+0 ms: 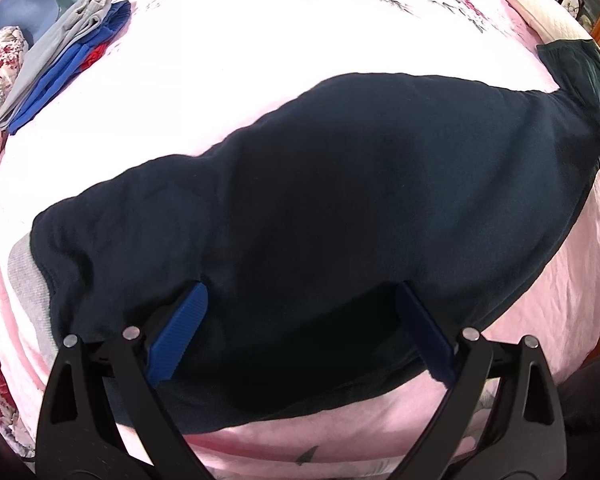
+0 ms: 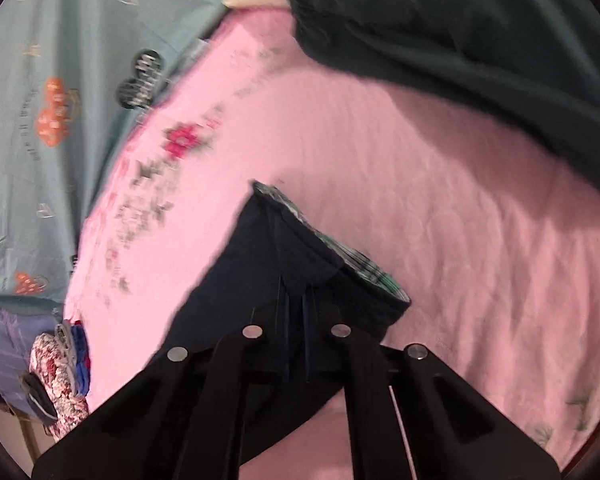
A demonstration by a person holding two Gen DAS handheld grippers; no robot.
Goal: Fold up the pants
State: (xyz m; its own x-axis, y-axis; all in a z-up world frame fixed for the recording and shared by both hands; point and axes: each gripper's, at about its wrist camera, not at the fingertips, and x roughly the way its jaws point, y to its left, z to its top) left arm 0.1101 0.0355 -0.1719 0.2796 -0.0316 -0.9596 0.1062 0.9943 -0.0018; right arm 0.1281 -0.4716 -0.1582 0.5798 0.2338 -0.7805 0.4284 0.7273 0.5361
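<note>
pants [image 1: 340, 184] x1 | grippers x2 | folded clothes stack [image 1: 64, 64] x1 | pink sheet [image 1: 220, 80] x1

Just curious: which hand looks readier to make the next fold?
Probably the right gripper: it is shut on the pants, lifting an end. The left gripper is open above them.

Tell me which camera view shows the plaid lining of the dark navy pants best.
The right wrist view: the plaid lining shows along the opening edge of the dark navy pants clamped in the right gripper. The left wrist view shows no lining.
</note>
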